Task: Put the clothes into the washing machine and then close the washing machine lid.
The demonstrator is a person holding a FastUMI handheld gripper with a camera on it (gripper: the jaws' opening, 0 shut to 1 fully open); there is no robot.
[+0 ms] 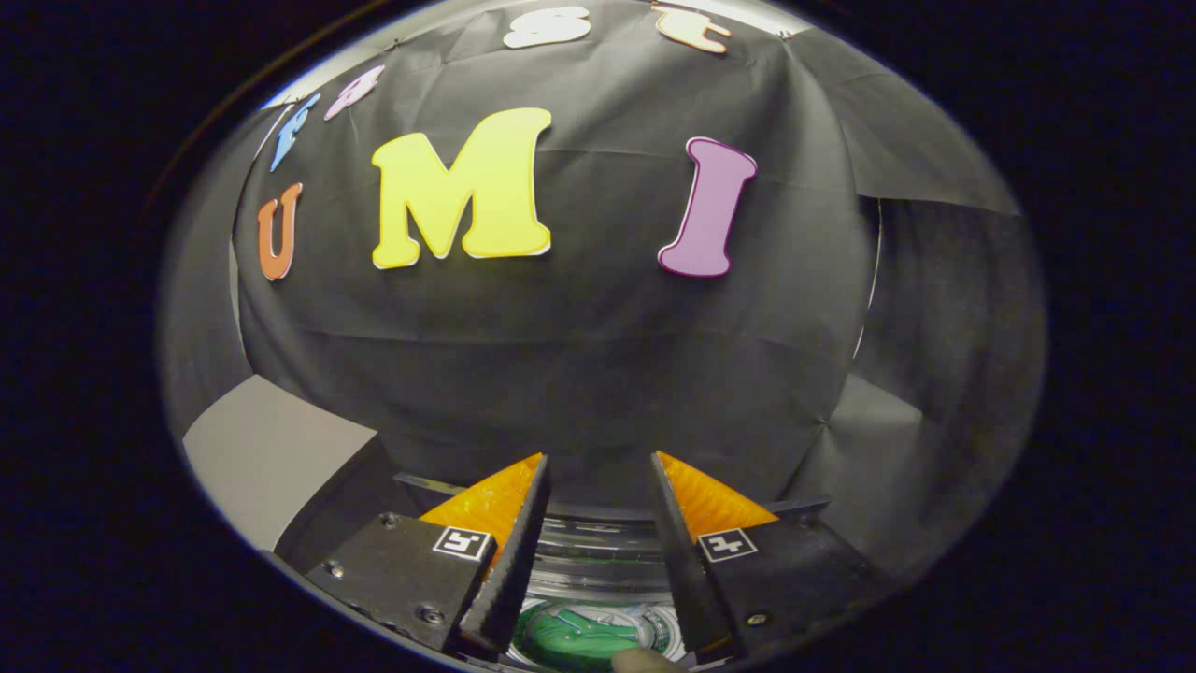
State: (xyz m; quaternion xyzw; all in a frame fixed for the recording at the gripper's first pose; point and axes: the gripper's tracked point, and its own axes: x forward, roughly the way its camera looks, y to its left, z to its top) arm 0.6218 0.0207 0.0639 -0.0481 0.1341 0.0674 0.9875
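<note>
The gripper point(598, 523) is held above the washing machine point(589, 547), with its two fingers apart and nothing between them, so it is released. It looks mostly forward at the black cloth wall point(579, 374) of the booth, and the machine appears just in the gap between the fingers, low down: a curved, shiny metal rim with slots, and below it something round and green point(575, 640) with a white pattern, which is probably the bottom of the drum or a part inside it, but I cannot say which. I judge the fingers stand open over the drum because this is the place where clothes are dropped in. I cannot make out any clothes in the drum; they may lie there out of view, or the green thing may partly be cloth, it is too small to tell. The lid of the machine I also cannot identify. A pale grey flat surface point(271, 458) lies beyond the left finger; it may be a worktop or a part of the machine. A small pale rounded shape point(645, 662) under the fingers may be a fingertip of the person.
</note>
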